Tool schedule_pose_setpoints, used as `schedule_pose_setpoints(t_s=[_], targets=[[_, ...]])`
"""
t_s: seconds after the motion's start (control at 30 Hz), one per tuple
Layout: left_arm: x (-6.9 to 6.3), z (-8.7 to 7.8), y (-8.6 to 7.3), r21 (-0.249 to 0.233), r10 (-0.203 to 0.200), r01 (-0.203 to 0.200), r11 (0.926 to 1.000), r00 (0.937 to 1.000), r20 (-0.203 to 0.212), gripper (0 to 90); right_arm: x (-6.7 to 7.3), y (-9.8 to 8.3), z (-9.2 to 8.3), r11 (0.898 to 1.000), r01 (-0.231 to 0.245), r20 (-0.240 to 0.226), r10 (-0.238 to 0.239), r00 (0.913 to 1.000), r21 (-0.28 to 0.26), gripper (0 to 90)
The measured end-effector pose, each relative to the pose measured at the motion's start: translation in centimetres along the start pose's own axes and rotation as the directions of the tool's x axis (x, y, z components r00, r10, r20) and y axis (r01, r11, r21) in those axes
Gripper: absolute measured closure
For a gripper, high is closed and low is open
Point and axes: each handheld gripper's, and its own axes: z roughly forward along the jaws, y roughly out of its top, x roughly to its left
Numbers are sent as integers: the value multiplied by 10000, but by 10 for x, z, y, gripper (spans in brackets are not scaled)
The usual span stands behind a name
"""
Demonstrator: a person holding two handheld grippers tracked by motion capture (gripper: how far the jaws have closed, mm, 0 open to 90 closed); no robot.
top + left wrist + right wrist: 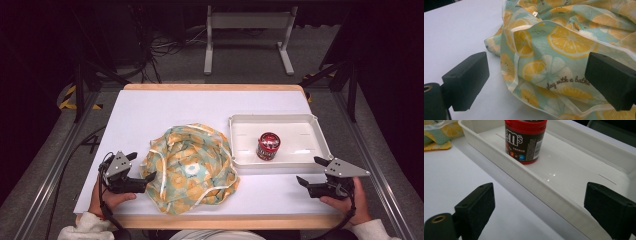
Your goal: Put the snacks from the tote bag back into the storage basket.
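Note:
A crumpled cloth bag [192, 167] with an orange-slice print on pale green lies on the white table, left of centre. My left gripper [142, 167] is open at the bag's left edge, its jaws spread on either side of the fabric [554, 57] with nothing pinched. A red-lidded candy tub [268, 145] stands upright in a white tray [300, 125]. The right gripper [312, 171] is open just in front of the tray's near right rim [544, 192]; the tub [525, 141] stands beyond it, inside the tray.
The white tabletop [165, 107] has a wooden edge at front and back. Bare surface lies behind the bag and between the two hands. A metal stand [247, 35] and cables sit on the floor beyond the table.

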Motion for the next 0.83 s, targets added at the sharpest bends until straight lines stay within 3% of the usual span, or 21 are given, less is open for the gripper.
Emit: schedule_pose_setpoints(t_s=[0.83], targets=[[1,3,1,90,-7,7,10000,10000,45,62,0,-1,0,10000,78,-112,-78,9999,-38,116]])
